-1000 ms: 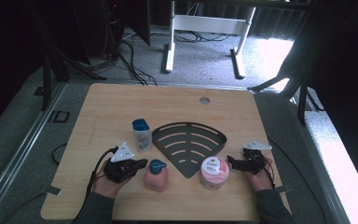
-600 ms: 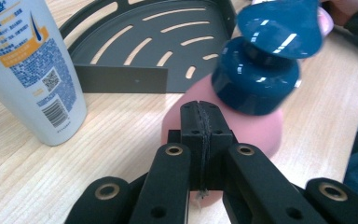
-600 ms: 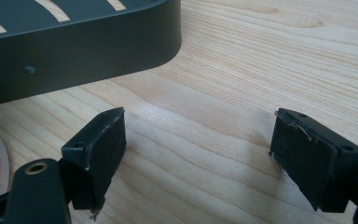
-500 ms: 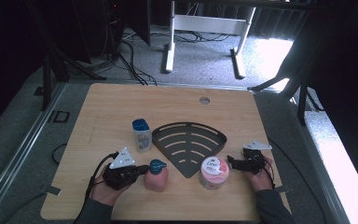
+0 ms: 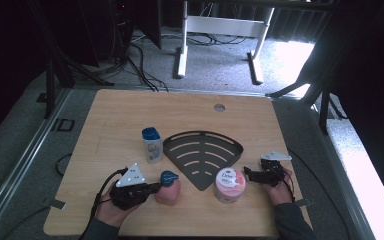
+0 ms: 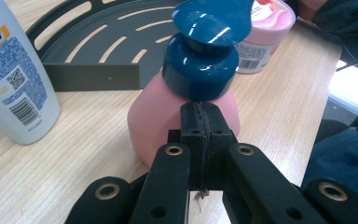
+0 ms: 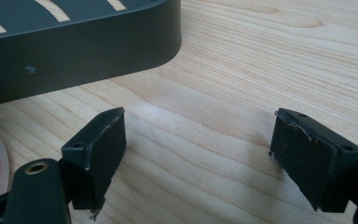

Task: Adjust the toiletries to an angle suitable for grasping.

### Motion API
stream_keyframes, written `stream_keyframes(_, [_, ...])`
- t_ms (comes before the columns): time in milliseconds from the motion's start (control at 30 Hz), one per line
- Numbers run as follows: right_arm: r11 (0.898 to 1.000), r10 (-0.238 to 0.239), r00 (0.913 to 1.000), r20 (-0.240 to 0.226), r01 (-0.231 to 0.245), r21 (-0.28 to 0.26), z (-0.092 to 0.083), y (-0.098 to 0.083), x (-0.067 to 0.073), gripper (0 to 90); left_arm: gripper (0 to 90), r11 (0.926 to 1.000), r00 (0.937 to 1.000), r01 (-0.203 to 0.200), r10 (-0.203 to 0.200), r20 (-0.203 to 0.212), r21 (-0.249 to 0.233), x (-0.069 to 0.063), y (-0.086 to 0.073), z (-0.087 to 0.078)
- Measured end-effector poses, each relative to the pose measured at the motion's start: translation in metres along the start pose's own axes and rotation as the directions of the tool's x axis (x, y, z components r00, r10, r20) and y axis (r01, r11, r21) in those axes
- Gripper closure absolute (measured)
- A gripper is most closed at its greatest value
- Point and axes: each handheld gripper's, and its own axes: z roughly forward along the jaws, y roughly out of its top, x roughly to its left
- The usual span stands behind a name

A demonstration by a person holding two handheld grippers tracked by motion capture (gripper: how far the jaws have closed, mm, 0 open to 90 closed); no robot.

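A squat pink bottle [image 6: 186,114] with a glossy dark-blue pump cap is seen just beyond the clenched left gripper [image 6: 200,122].

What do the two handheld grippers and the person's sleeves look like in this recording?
Both the left gripper and the right gripper are black, each topped by a grey three-cornered plate with small dark dots. Their flat black pads have worn, frayed edges, and brass-coloured rivets sit in the linkage. A black cable trails from the left one. The sleeves are dark grey-blue.
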Motion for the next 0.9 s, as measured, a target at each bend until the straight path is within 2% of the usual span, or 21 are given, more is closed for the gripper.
stream_keyframes(133, [1.0, 0.0, 1.0, 0.0, 0.0, 0.0, 0.0, 0.0, 0.0, 17.7, 89.8, 0.9999, 0.9997, -0.008, 0.008, 0.025, 0.007, -0.004, 0.001, 0.002])
stream_keyframes(200, [1.0, 0.0, 1.0, -0.001, 0.0, 0.0, 0.0, 0.0, 0.0, 17.7, 89.8, 0.9996, 0.9993, -0.024, 0.024, 0.029, 0.013, -0.006, 0.002, 0.004])
stream_keyframes(567, [1.0, -0.001, 1.0, -0.001, 0.001, 0.0, 0.0, 0.0, 0.0, 17.6, 89.8, 0.9989, 0.9971, -0.046, 0.046, 0.06, 0.009, -0.019, 0.01, 0.02])
stream_keyframes(900, [1.0, -0.002, 1.0, -0.001, 0.002, 0.0, 0.0, 0.0, 0.0, 17.7, 89.9, 0.9986, 0.9984, -0.05, 0.05, 0.027, 0.014, -0.018, 0.011, 0.02])
